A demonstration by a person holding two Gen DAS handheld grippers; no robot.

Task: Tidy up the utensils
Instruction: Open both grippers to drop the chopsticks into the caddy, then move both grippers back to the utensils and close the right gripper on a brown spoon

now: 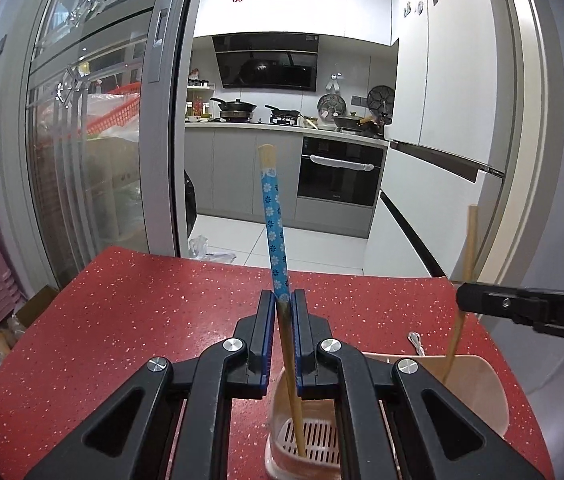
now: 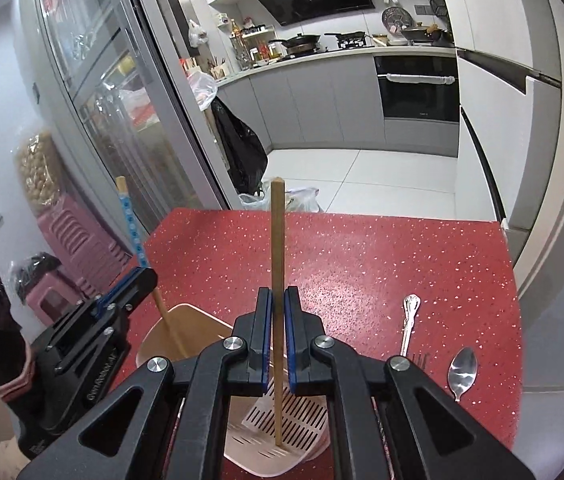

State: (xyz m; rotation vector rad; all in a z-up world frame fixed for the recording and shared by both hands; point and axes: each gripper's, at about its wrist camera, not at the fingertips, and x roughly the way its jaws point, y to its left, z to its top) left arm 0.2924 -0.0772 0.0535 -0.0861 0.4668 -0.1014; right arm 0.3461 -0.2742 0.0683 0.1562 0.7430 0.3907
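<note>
Now, at lower centre of the left wrist view, the left gripper (image 1: 282,300) pinches a blue flower-patterned wooden chopstick (image 1: 273,216), its tip inside the pale pink slotted plastic utensil holder (image 1: 477,384). Rightward, the right gripper (image 2: 278,300) clamps one plain wooden chopstick (image 2: 277,240) over that holder; one silver fork (image 2: 409,322) and one silver spoon (image 2: 461,372) lie on the red speckled table (image 2: 341,248).

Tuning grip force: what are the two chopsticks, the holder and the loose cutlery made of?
Patterned chopstick: likely wood or bamboo, tan bare ends, glossy blue floral wrap. Plain chopstick: bare wood or bamboo, matte tan. Utensil holder: pale pink plastic by its look, moulded slotted floor. Spoon and fork: polished metal, mirror-like shine.
</note>
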